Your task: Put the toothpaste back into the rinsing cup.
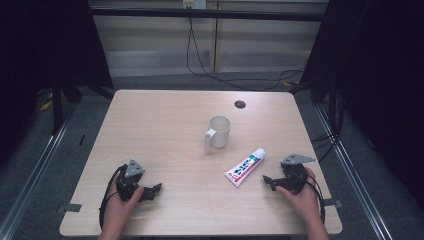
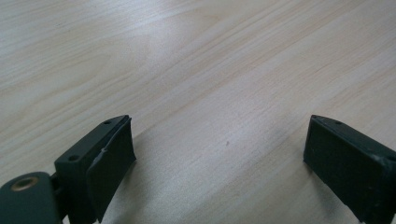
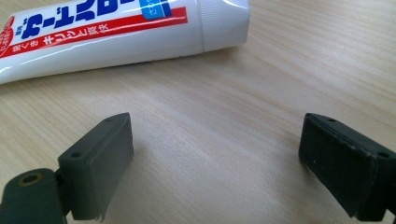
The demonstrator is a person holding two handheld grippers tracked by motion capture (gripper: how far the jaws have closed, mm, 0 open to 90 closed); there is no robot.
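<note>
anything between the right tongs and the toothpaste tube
Nothing: bare tabletop separates the open right tongs from the toothpaste tube, as the right gripper view shows.

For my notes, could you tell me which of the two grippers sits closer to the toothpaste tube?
The right gripper: the white, red-striped plastic toothpaste tube lies just beyond its open fingers, while the left gripper rests far across the table.

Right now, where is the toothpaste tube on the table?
In the high view the toothpaste tube lies flat right of centre, between the cup and the right gripper, whose open jaws point toward it.
</note>
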